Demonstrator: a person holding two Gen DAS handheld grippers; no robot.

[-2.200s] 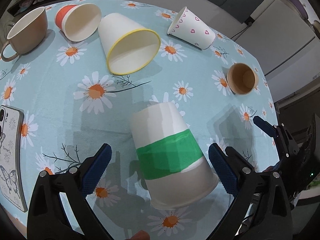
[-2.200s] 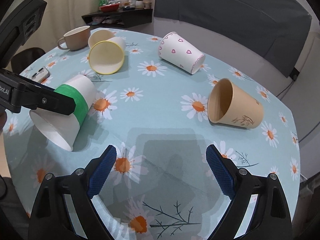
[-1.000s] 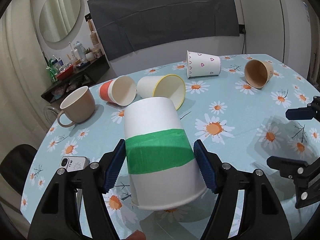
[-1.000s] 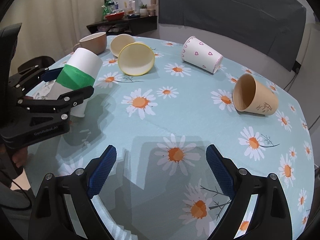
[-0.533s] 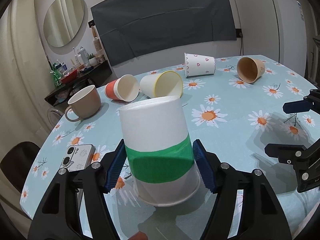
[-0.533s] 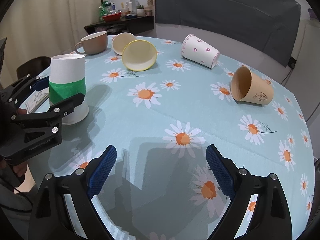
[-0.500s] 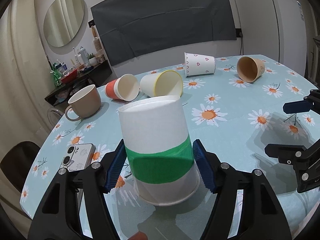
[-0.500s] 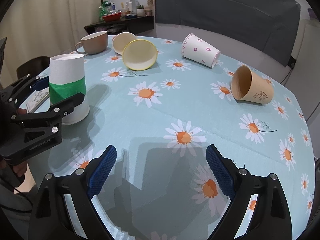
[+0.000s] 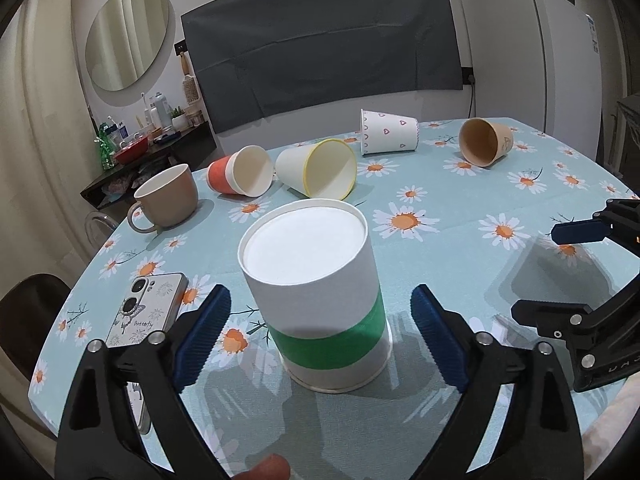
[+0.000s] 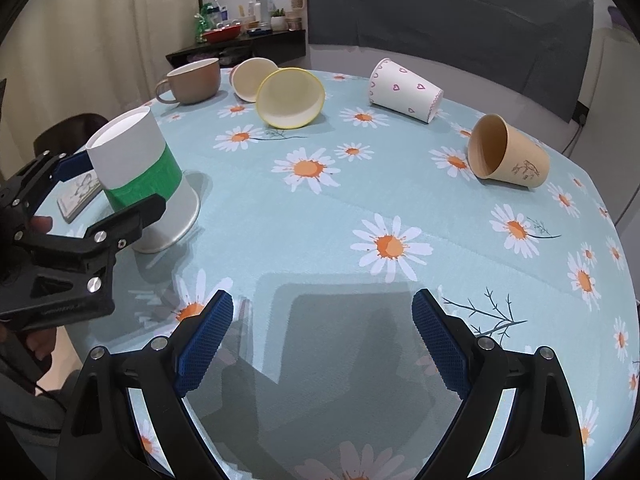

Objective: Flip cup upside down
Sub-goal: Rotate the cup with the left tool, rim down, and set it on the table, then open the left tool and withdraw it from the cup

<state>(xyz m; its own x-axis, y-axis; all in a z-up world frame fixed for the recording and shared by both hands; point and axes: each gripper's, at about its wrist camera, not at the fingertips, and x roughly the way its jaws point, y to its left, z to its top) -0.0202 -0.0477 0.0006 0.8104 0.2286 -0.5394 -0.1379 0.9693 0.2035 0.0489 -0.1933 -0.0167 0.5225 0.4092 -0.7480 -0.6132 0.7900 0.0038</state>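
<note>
Between the fingers of my left gripper [image 9: 320, 336] stands the green-banded cup [image 9: 320, 300], mouth down on the daisy tablecloth [image 9: 440, 208], its flat base facing up. Half a second ago my blue pads were pressed against its sides; now they sit apart from it, a gap on each side, so I have let go. A little over two seconds ago this cup lay on its side — it has since been lifted, turned and set down on its rim. I judge the flip done for this one, with only the withdrawal left.

My right gripper [image 10: 322, 340] hovers spread wide over bare cloth, holding nothing, well off to the right of the cup.

Ahead of my left gripper, four more paper cups lie on their sides: the orange cup [image 9: 240, 170], the yellow-rimmed cup [image 9: 320, 168], the heart-print cup [image 9: 388, 132] and the brown cup [image 9: 484, 142]. A beige mug [image 9: 168, 196] stands upright ahead to the left, and a phone [image 9: 144, 312] lies just left of my left finger. Beyond the table — a dark curtain, an oval mirror, a cluttered shelf.
</note>
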